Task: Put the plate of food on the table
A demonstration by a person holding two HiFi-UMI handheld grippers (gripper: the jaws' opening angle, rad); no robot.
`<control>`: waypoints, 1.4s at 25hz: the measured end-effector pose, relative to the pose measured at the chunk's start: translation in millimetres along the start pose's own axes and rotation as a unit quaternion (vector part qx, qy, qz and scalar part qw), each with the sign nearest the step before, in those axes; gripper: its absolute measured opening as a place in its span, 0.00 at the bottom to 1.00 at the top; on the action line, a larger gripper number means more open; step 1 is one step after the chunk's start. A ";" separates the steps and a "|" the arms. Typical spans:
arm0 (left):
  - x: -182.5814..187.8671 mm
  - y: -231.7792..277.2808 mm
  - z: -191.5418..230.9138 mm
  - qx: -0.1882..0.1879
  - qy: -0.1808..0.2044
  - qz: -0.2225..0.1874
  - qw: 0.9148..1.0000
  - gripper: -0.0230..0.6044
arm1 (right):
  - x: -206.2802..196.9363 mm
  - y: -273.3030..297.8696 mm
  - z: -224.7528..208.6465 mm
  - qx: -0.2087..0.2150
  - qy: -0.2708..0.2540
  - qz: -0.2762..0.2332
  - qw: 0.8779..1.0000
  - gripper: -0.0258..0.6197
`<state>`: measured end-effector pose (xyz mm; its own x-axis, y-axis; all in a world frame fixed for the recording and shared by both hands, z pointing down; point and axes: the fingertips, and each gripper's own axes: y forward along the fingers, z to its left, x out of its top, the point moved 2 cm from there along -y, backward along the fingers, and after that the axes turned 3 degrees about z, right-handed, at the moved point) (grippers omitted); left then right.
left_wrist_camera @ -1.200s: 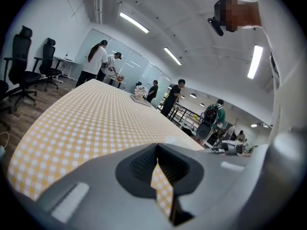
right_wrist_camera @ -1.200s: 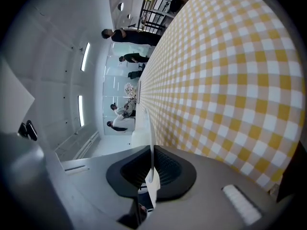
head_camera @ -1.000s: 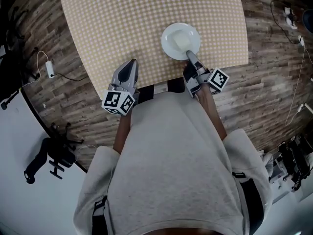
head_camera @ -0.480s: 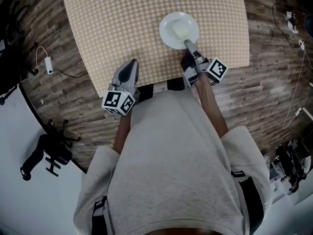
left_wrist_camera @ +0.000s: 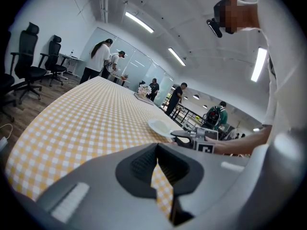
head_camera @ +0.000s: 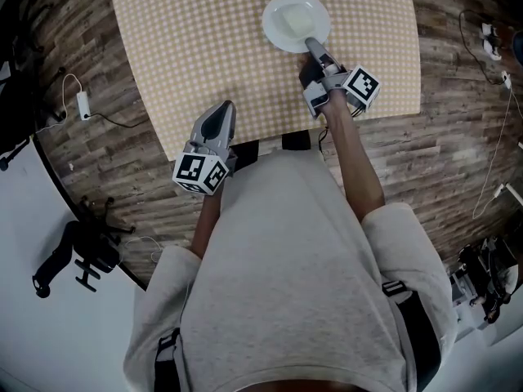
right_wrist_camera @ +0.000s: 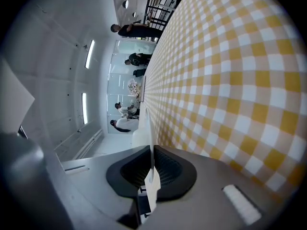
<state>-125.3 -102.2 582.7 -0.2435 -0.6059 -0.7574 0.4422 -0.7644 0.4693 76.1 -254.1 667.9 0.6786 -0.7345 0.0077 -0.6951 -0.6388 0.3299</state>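
Observation:
A white plate (head_camera: 296,21) with pale food on it sits low over the yellow checked table (head_camera: 204,39), far from the near edge. My right gripper (head_camera: 311,47) is shut on the plate's near rim. In the right gripper view the plate (right_wrist_camera: 151,143) shows edge-on between the closed jaws of my right gripper (right_wrist_camera: 152,170). My left gripper (head_camera: 224,107) hovers at the table's near edge, shut and holding nothing. Its own view shows its closed jaws (left_wrist_camera: 157,166), and beyond them the plate (left_wrist_camera: 160,126) and the right gripper (left_wrist_camera: 186,138).
Wooden floor surrounds the table, with a power strip and cable (head_camera: 82,109) at the left and more cables (head_camera: 486,35) at the right. Office chairs (left_wrist_camera: 21,61) stand left of the table. Several people (left_wrist_camera: 100,59) stand at its far end.
My right gripper has carried the plate farther away from the person, deeper over the table. The left gripper has stayed at the near edge.

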 end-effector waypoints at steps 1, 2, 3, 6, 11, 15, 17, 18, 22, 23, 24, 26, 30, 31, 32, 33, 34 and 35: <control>-0.5 -0.7 1.5 0.001 -0.001 0.000 1.000 0.05 | 0.7 5.0 0.6 0.000 0.002 0.000 1.000 0.06; -1.5 -1.8 2.3 0.001 -0.002 0.000 1.000 0.05 | 1.0 8.5 0.9 0.000 0.004 0.000 1.000 0.06; -2.8 -3.1 2.1 0.002 -0.002 0.000 1.000 0.05 | 1.1 10.6 1.0 0.002 0.006 -0.001 1.000 0.06; -4.7 -7.0 -0.2 0.006 -0.002 -0.001 1.000 0.05 | 1.5 13.2 1.4 0.013 0.011 0.001 1.000 0.06; -2.3 -10.6 3.1 0.012 -0.004 -0.006 1.000 0.05 | 2.4 15.3 0.0 0.008 0.011 0.003 1.000 0.07; -0.5 -9.7 5.4 0.014 -0.007 -0.007 1.000 0.05 | 2.4 18.0 -2.1 -0.017 0.021 0.005 1.000 0.06; 0.8 -7.9 5.7 0.012 -0.009 -0.008 1.000 0.05 | 3.0 20.2 -2.8 -0.023 0.025 0.003 0.999 0.06; 1.6 -7.7 5.6 0.012 -0.010 -0.010 1.000 0.05 | 3.3 20.5 -3.4 -0.029 0.027 0.002 0.999 0.06; 4.6 -9.6 6.0 0.015 -0.011 -0.017 1.000 0.05 | 3.9 20.2 -6.1 -0.054 0.034 -0.002 0.998 0.05; 6.3 -9.9 6.3 0.016 -0.011 -0.020 1.000 0.05 | 4.3 20.3 -6.8 -0.063 0.037 -0.002 0.997 0.06; 8.2 -10.2 6.6 0.017 -0.011 -0.022 1.000 0.05 | 4.8 20.4 -7.8 -0.073 0.039 -0.001 0.997 0.06; 12.1 -11.5 7.0 0.020 -0.012 -0.028 0.999 0.05 | 5.2 19.7 -9.6 -0.101 0.037 -0.001 0.994 0.08; 16.0 -17.0 7.2 0.024 -0.014 -0.039 0.999 0.05 | 3.9 17.4 -9.0 -0.151 0.033 0.002 0.988 0.14; 16.9 -18.1 8.4 0.025 -0.014 -0.041 0.999 0.05 | 3.7 17.3 -8.4 -0.167 0.031 0.004 0.986 0.15; 18.0 -19.2 10.1 0.026 -0.015 -0.043 0.999 0.05 | 3.5 17.7 -7.7 -0.185 0.028 0.004 0.982 0.16; 19.1 -20.3 12.1 0.028 -0.015 -0.044 0.999 0.05 | 3.0 18.3 -6.9 -0.203 0.024 0.004 0.979 0.18; 19.9 -21.5 13.7 0.029 -0.016 -0.045 0.998 0.05 | 2.2 18.6 -6.2 -0.221 0.021 0.005 0.975 0.18; 20.7 -22.6 14.8 0.030 -0.016 -0.047 0.998 0.05 | 1.4 18.2 -5.7 -0.236 0.018 0.005 0.972 0.18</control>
<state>-153.1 -100.7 563.2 -0.3097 -0.5375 -0.7843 0.3647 -0.8289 0.4241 65.7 -265.4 679.3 0.6866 -0.7257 0.0438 -0.5211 -0.4492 0.7258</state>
